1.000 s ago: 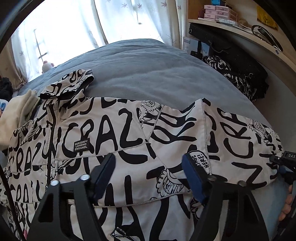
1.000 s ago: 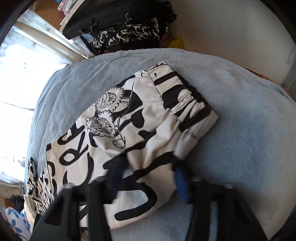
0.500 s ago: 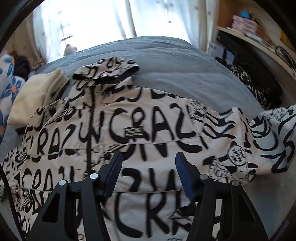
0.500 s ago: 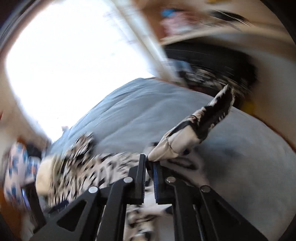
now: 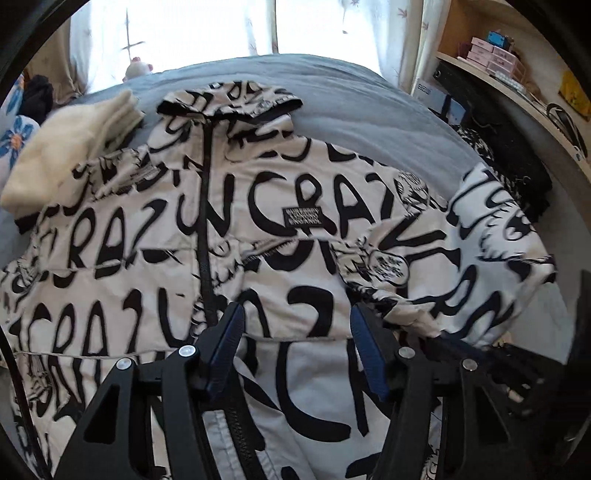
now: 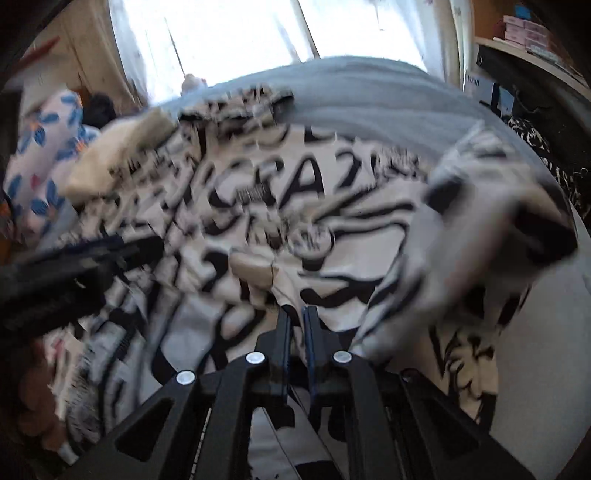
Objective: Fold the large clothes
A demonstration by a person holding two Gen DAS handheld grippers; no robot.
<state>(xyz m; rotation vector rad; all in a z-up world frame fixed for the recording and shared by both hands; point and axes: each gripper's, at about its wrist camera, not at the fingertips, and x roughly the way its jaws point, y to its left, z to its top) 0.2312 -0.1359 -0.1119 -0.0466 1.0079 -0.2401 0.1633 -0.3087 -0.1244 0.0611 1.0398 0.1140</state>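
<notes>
Right gripper [image 6: 298, 317] pinching the printed jacket's sleeve [image 6: 480, 229], lifted over jacket [image 6: 288, 192], grey bed [image 6: 369, 92]

My bed's grey blanket [image 5: 369, 122] fills the middle; at twelve o'clock a bright window [image 5: 207, 33] glows through pale curtains [image 5: 388, 40]; at two o'clock a wooden shelf [image 5: 517, 96] carries pink boxes [image 5: 491, 55]; at ten o'clock lies a blue-flowered pillow [image 6: 40, 158].

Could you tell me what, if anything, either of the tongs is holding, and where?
The right tongs pinch the jacket by its folded-over sleeve; the left tongs hold nothing.
</notes>
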